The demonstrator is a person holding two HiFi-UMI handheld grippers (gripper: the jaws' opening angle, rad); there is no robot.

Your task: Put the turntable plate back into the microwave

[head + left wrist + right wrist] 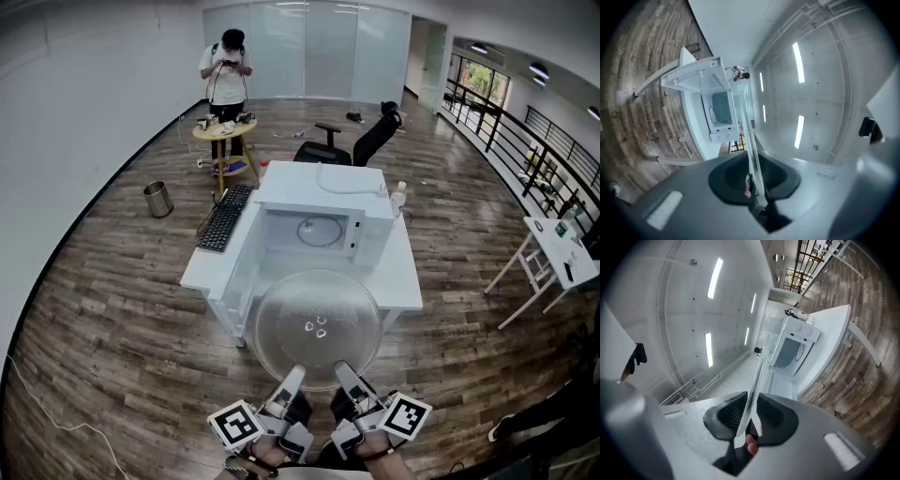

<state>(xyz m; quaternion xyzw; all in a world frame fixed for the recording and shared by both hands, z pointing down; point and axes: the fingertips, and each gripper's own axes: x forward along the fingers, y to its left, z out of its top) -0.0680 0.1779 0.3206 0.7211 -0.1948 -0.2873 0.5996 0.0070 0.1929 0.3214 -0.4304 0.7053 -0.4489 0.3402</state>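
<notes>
A round clear glass turntable plate [317,328] is held level in the air in front of the white microwave [323,216], whose door [236,272] hangs open to the left. My left gripper [286,387] and right gripper [349,382] are both shut on the plate's near rim, side by side. In the left gripper view the plate [751,140] runs edge-on between the jaws of the left gripper [754,180]. The right gripper view shows the same plate [757,376] clamped edge-on in the right gripper [749,420]. The microwave's cavity [317,232] shows a roller ring on its floor.
The microwave stands on a white table [405,281] with a keyboard [222,221] at its left end. Behind are an office chair [361,145], a small round table [223,133] with a person [226,67] beside it, and a metal bin [157,198]. A white stand [553,253] is at right.
</notes>
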